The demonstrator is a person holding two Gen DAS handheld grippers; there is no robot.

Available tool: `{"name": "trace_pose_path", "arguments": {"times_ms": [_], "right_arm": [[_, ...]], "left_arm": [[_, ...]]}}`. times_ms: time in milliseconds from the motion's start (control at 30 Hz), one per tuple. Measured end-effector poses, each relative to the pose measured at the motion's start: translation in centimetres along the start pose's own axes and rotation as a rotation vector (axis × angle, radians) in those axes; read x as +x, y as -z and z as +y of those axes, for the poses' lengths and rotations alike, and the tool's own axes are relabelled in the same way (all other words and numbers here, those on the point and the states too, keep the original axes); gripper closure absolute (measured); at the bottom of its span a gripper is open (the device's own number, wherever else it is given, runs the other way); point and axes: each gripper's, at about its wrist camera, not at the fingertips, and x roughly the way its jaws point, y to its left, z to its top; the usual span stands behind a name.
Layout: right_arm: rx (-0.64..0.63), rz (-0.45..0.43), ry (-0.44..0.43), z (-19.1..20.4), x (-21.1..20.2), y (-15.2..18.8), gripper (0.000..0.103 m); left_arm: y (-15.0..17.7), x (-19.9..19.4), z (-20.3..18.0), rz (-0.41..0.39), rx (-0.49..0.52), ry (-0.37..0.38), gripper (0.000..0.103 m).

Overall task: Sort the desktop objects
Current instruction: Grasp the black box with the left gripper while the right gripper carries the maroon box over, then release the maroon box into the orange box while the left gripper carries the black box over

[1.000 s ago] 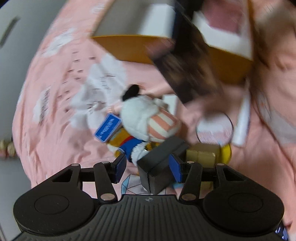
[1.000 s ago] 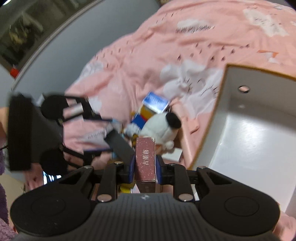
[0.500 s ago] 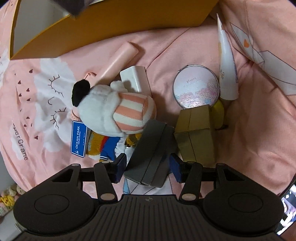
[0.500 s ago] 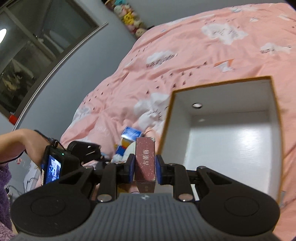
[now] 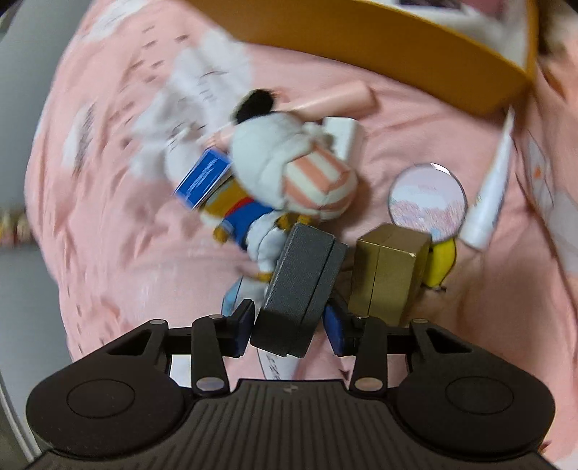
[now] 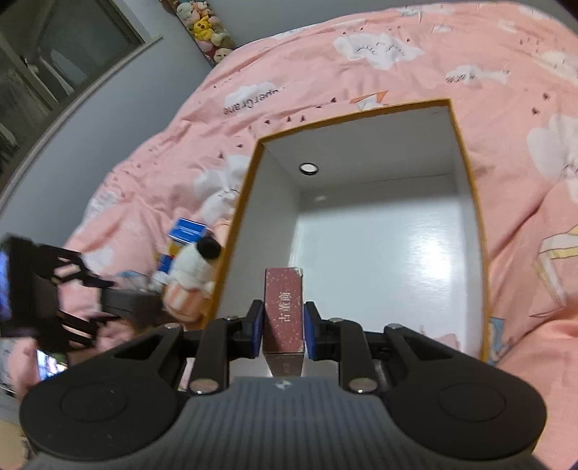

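- The red box (image 6: 283, 311) is showing pale vertical Chinese characters down its face; I am not making them out beyond that.
- The right gripper (image 6: 281, 327) is holding the red box upright between its blue pads, low in the middle of the right wrist view, in front of the open crate (image 6: 469, 202).
- The crate is sitting on the pink quilt (image 6: 361, 32); its rim is orange, its walls white, and a round hole (image 6: 308, 167) is showing in the far wall. Only bare white floor is showing inside it.
- The quilt is carrying cloud prints and, upside down at upper middle, lettering ending in "uerCrane" (image 6: 251, 102).
- In the left wrist view the left gripper (image 5: 287, 327) is closing around the grey case (image 5: 300, 285), low centre; the left pad is touching it, the right pad is standing just off it.
- The plush (image 5: 289, 173) is lying at centre with a blue tag (image 5: 202, 179) on its left; the tag's white print is too blurred to read.
- A gold box (image 5: 388, 267) is lying just right of the case, a yellow thing (image 5: 442, 264) beside it.
- A round compact (image 5: 428, 200) and a white tube (image 5: 493, 188) are lying at right; a pink tube (image 5: 343, 99) is lying under the crate's orange wall (image 5: 379, 43) at top.
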Motion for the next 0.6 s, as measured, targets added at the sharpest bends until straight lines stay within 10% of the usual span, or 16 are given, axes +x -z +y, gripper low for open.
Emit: {"name": "trace_pose_path", "arguments": {"times_ms": [333,600], "right_arm": [[-0.056,0.005,0.117,0.5,-0.7,2.5,0.079],[-0.084,0.042,0.211,1.3,0.0,4.4,0.079]], "left_arm": [[2.8,-7.1,4.6,-0.298,-0.741,0.163,0.065],[0.1,-13.0,2.1,-0.630,-0.845,0.274,0.065]]}}
